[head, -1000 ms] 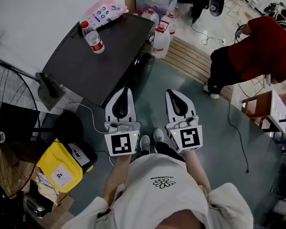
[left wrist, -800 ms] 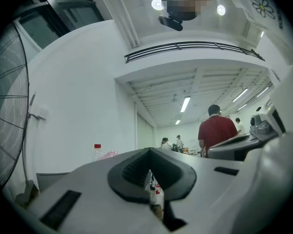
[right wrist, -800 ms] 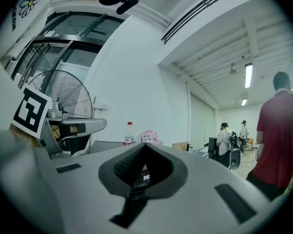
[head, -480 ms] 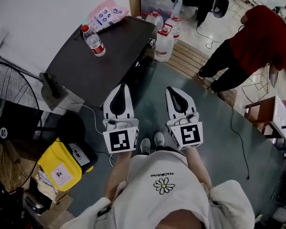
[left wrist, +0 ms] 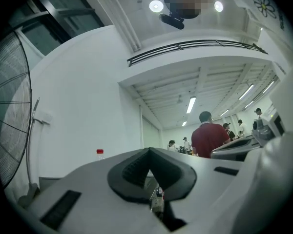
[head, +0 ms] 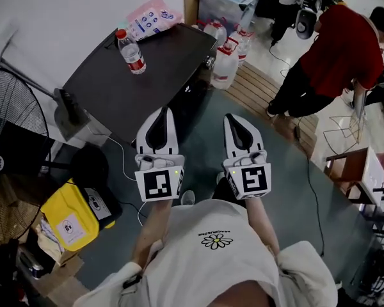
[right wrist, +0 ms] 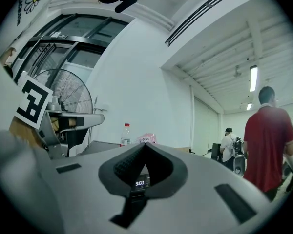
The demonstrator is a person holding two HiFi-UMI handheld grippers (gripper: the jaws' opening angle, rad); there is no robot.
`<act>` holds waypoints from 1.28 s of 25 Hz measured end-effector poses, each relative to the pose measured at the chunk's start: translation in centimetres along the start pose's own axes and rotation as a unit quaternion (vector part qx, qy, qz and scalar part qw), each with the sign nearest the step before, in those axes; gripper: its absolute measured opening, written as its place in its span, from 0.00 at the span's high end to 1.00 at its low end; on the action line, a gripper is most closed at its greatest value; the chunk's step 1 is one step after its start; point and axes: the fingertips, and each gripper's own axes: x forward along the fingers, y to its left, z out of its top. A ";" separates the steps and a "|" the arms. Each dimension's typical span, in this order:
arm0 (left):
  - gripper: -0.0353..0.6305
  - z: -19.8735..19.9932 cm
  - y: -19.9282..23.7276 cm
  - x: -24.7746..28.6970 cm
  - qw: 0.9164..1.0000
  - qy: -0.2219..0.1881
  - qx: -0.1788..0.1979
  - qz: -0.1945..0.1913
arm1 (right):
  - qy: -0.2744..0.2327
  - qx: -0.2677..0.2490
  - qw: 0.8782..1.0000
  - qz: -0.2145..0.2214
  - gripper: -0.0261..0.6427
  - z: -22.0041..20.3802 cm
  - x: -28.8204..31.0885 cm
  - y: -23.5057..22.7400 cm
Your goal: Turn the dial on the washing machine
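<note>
The washing machine (head: 141, 82) is the dark-topped box ahead and to my left in the head view. A water bottle (head: 132, 52) and a pink packet (head: 152, 16) lie on its top. My left gripper (head: 160, 115) hovers over its near right corner, shut and empty. My right gripper (head: 239, 123) hangs beside it over the grey floor, also shut with nothing in it. In the right gripper view a small lit display (right wrist: 139, 183) shows through the hollow below the closed jaw tips (right wrist: 145, 144). In the left gripper view the tips (left wrist: 149, 150) meet too. I cannot make out the dial.
A standing fan (head: 13, 165) and a yellow bag (head: 70, 219) crowd the left side. Plastic jugs (head: 225, 66) stand by a wooden slat platform (head: 262, 85) beyond the machine. A person in a red top (head: 336, 56) stands at the upper right, near a wooden stool (head: 352, 168) and a floor cable (head: 317, 190).
Both grippers have edged forward toward the machine, still shut. The person in red has shifted from the right edge to further back in the room.
</note>
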 end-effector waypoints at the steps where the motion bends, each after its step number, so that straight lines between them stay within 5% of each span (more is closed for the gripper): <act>1: 0.95 0.1 -0.3 0.3 1.000 -0.002 0.004 0.005 | -0.004 -0.001 1.000 0.005 0.96 0.0 0.2 -0.5; 20: 0.95 -1.3 -6.4 9.8 0.983 0.005 0.045 0.177 | -0.042 -0.017 0.984 0.173 0.96 -1.9 8.6 -12.7; 32: 0.95 -1.8 -10.6 12.5 0.971 0.011 0.063 0.232 | -0.057 0.000 0.972 0.229 0.96 -3.6 9.0 -17.0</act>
